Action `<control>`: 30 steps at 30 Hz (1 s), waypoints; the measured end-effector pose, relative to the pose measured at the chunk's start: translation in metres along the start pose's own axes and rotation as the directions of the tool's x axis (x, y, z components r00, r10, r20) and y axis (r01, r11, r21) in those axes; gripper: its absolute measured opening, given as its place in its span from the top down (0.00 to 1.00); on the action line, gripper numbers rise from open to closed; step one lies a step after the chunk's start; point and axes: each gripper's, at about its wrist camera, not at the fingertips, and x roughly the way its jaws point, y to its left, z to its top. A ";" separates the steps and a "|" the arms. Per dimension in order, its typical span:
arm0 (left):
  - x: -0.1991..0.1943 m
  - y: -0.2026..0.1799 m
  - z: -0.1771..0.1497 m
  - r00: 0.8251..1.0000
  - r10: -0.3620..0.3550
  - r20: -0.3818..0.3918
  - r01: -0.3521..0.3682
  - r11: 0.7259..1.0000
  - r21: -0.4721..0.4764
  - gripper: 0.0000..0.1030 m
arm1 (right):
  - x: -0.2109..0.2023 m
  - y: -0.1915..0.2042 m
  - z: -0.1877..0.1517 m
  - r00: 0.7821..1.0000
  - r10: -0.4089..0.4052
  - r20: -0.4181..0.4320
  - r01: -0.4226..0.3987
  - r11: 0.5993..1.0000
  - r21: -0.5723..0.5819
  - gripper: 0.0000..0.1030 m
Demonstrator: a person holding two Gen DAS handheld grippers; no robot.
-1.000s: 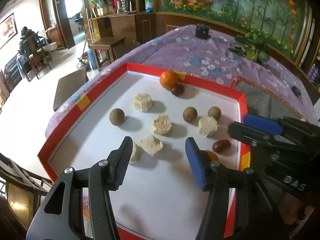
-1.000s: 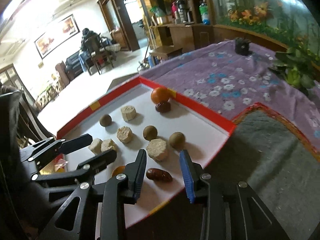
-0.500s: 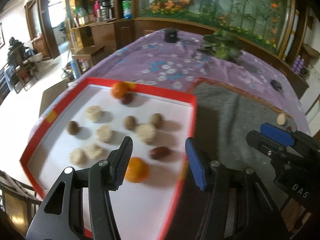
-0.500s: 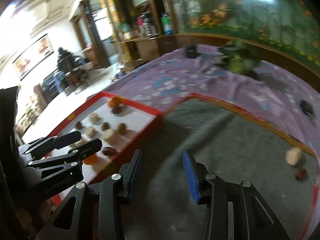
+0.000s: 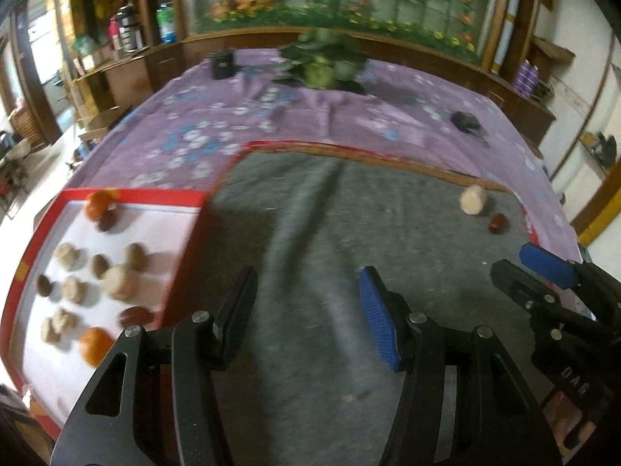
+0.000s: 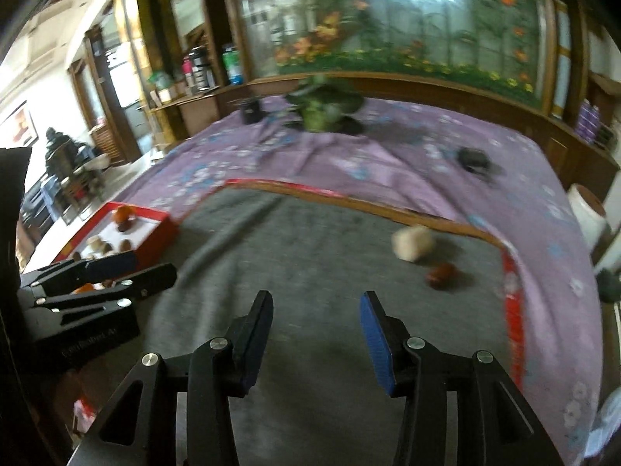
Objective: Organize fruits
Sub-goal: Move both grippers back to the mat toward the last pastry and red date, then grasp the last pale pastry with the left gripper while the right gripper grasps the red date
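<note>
Fingers (image 5: pixel 374 310) of the left gripper (image 5: pixel 306 310) are spread wide and grip nothing above the grey mat (image 5: pixel 310 240), and the right gripper (image 6: pixel 314 334) hangs over the same mat equally wide apart and bare. At the mat's left edge, the red-rimmed tray (image 5: pixel 186 240) holds two oranges (image 5: pixel 94 345), brown fruits and pale chunks. One pale chunk (image 6: pixel 412 242) and a dark red fruit (image 6: pixel 441 275) lie just beside each other near the mat's far right corner, well apart from the tray.
</note>
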 end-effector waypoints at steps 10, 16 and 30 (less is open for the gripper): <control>0.038 -0.062 0.026 0.991 -0.107 -0.081 0.112 0.992 0.053 0.47 | -0.018 -0.091 -0.019 0.995 -0.098 0.000 0.097 0.982 0.163 0.54; 0.065 -0.100 0.051 0.983 -0.154 -0.098 0.166 0.977 0.131 0.47 | -0.018 -0.120 -0.024 0.995 -0.098 -0.011 0.098 0.972 0.214 0.53; 0.115 -0.157 0.071 0.968 -0.167 -0.186 0.217 0.931 0.295 0.47 | -0.003 -0.131 -0.022 0.997 -0.069 -0.024 0.072 0.976 0.207 0.53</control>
